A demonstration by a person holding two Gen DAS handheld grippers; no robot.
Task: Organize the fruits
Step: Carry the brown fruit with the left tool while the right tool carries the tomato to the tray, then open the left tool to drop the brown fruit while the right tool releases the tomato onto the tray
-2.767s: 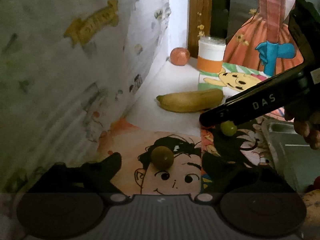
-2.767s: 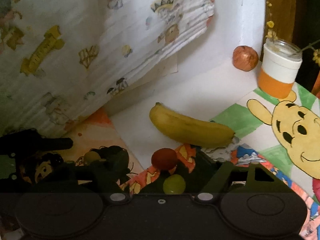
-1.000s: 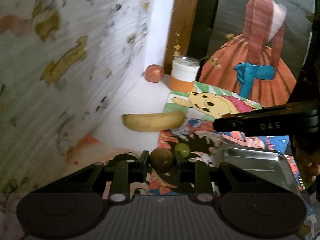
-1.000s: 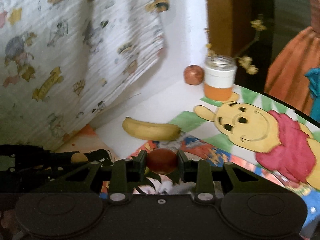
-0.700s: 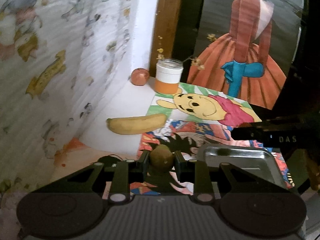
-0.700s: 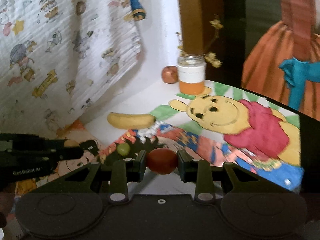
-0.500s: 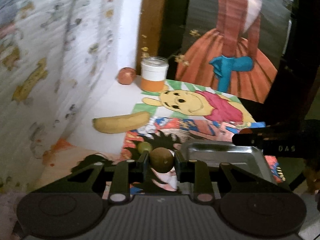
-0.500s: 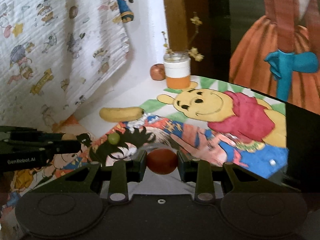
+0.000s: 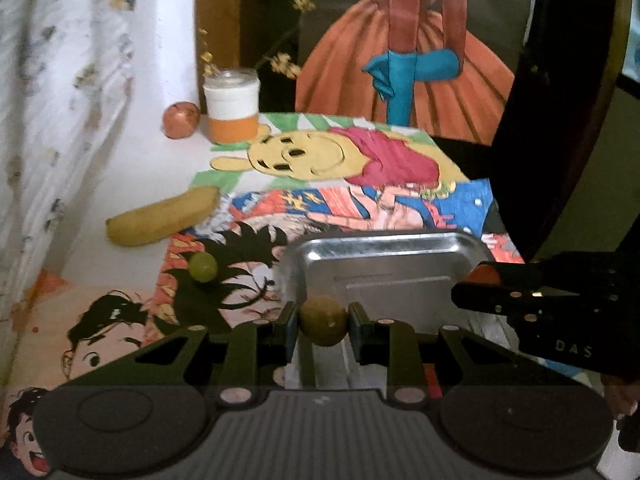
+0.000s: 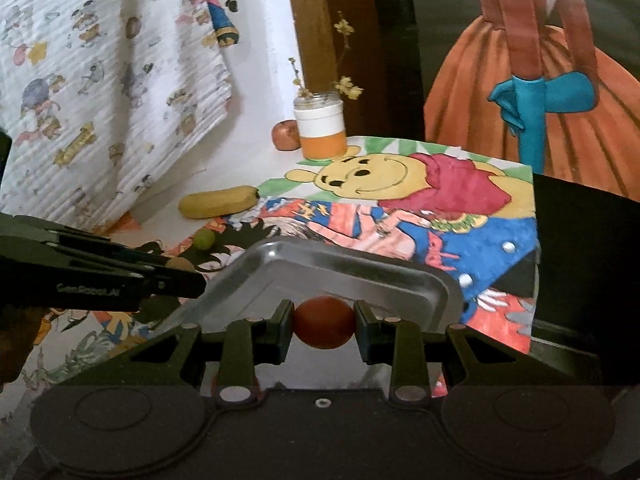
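My left gripper is shut on a small brown-green round fruit and holds it over the near left edge of a metal tray. My right gripper is shut on a small red round fruit above the same tray. The right gripper also shows in the left wrist view, and the left gripper in the right wrist view. A green grape and a banana lie on the table left of the tray.
An apple-like fruit and an orange-and-white jar with dried flowers stand at the back by the wall. Cartoon drawings cover the table. A printed cloth hangs on the left. The table's right edge drops into darkness.
Both grippers closed on their fruits, lifted them and carried them rightward over the metal tray. The grape and banana stayed in place.
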